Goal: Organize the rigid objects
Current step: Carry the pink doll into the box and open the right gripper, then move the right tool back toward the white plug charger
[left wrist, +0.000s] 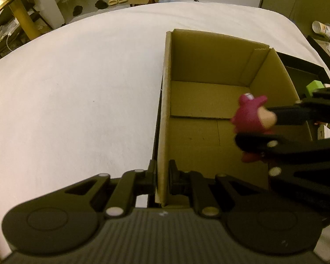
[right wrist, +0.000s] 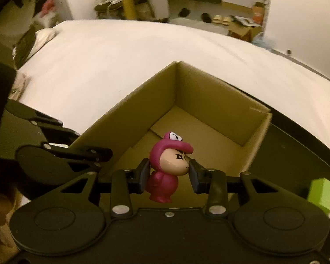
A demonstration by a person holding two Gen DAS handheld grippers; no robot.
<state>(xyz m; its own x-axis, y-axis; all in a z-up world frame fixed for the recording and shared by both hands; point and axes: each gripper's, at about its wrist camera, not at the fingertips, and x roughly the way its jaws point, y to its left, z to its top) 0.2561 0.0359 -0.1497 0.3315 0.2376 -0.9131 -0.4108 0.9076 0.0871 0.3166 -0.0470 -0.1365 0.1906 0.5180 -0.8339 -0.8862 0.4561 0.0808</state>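
Note:
An open cardboard box (left wrist: pixel 165 101) (right wrist: pixel 129 101) sits on a white bed. My left gripper (left wrist: pixel 162 176) is shut on the box's near left wall, one finger outside and one inside. A small pink toy figure (right wrist: pixel 165 167) with a cartoon face is clamped between the pads of my right gripper (right wrist: pixel 168 172), which holds it over the box's near edge. In the left wrist view the same pink toy figure (left wrist: pixel 250 114) hangs above the box's right side, gripped by the right gripper (left wrist: pixel 250 127) coming in from the right. The box interior looks empty.
A black tray (left wrist: pixel 305 66) (right wrist: pixel 297 149) lies to the right of the box with a green block (left wrist: pixel 315 87) (right wrist: pixel 320 194) in it. The white bed (left wrist: pixel 77 88) stretches left and beyond. A gold-topped table (left wrist: pixel 17 4), slippers and cardboard stand on the floor behind.

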